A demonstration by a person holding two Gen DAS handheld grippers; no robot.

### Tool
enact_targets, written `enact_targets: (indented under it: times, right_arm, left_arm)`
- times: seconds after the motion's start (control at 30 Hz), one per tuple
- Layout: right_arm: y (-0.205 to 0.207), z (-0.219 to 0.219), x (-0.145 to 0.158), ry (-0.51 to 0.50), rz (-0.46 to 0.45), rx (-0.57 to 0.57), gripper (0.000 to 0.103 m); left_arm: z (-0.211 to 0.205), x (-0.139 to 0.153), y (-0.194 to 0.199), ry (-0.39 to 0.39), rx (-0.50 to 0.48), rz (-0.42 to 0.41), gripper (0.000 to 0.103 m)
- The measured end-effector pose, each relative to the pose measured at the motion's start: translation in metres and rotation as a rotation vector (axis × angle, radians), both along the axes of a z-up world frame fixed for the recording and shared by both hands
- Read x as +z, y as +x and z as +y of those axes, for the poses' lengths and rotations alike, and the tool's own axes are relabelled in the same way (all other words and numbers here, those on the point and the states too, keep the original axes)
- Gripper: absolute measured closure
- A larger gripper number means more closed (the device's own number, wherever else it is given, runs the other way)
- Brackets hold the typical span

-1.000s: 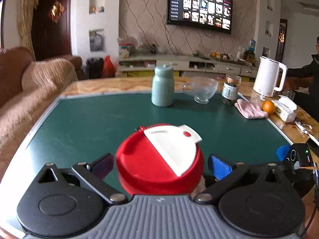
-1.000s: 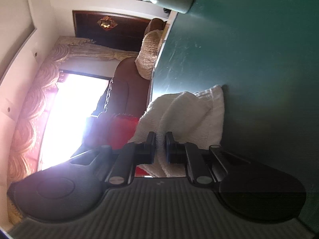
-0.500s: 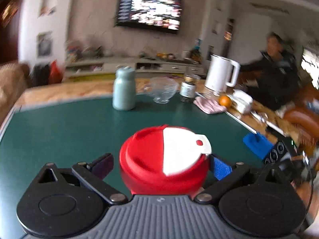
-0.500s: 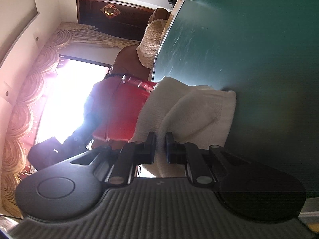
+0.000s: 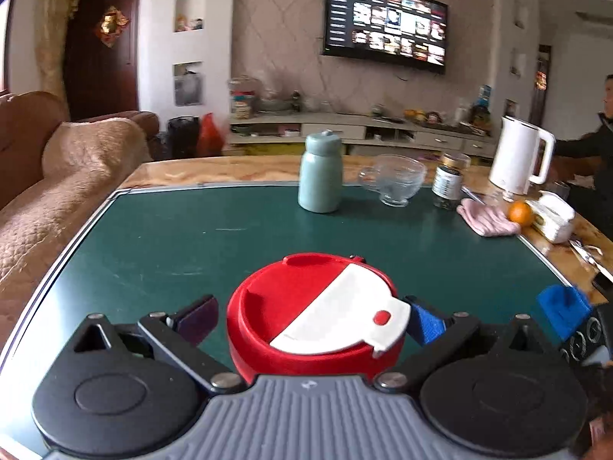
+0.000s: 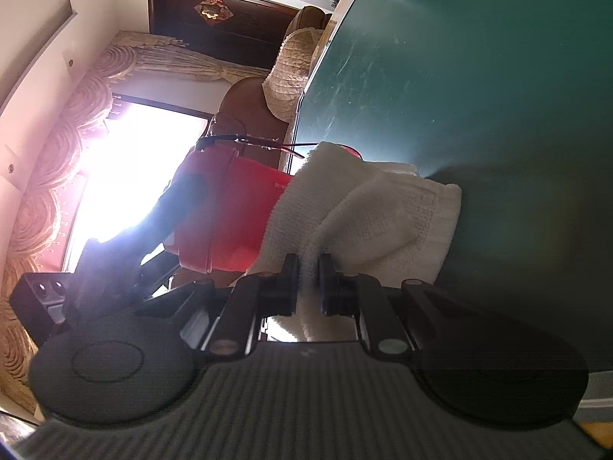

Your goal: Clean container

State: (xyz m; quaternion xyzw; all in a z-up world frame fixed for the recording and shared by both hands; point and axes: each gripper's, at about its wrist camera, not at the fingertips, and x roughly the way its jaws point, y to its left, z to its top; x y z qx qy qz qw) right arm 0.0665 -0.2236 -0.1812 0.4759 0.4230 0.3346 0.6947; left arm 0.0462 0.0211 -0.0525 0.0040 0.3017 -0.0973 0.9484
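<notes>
A red container (image 5: 306,318) with a red and white flip lid stands on the green table mat between my left gripper's (image 5: 312,320) fingers, which close on its sides. In the right wrist view, rolled on its side, the container's red wall (image 6: 233,211) shows with the left gripper's finger on it. My right gripper (image 6: 308,280) is shut on a white cloth (image 6: 364,214) that lies against the container's wall, above the mat.
At the mat's (image 5: 191,241) far edge stand a grey-green bottle (image 5: 320,170), a glass bowl (image 5: 394,184), a jar (image 5: 448,180), a pink cloth (image 5: 486,220), an orange (image 5: 520,212) and a white kettle (image 5: 519,161). A sofa (image 5: 57,176) is on the left.
The container has turned in my left gripper: the lid's white flap swung from the left to the right. The cloth in my right gripper has moved along the red wall.
</notes>
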Motion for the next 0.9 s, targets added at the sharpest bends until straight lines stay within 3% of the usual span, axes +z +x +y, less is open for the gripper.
enact_targets:
  times: [0.07,0.17,0.47,0.67,0.83,0.9]
  right_arm:
    - [0.001,-0.002,-0.002,0.003,0.003,-0.01,0.09]
    - [0.007,-0.009,-0.003,0.021,0.01,-0.055,0.09]
    - [0.034,0.001,-0.011,0.249,0.053,-0.097,0.09]
    - [0.043,0.01,-0.03,0.039,0.095,-0.09,0.09]
    - [0.029,0.002,-0.01,0.188,0.053,-0.084,0.09]
    - [0.029,0.004,-0.012,0.159,0.059,-0.087,0.09]
  left_arm:
    - [0.003,-0.003,0.001,-0.027,-0.014,0.004,0.007]
    - [0.015,-0.004,-0.001,-0.063,-0.048,-0.006,0.007]
    - [0.046,-0.011,-0.029,-0.081,-0.294,-0.089,0.008]
    - [0.054,-0.011,-0.035,-0.074,-0.386,-0.101,0.008]
    - [0.051,-0.012,-0.036,-0.063,-0.414,-0.109,0.008]
    - [0.051,-0.013,-0.036,-0.055,-0.424,-0.111,0.007]
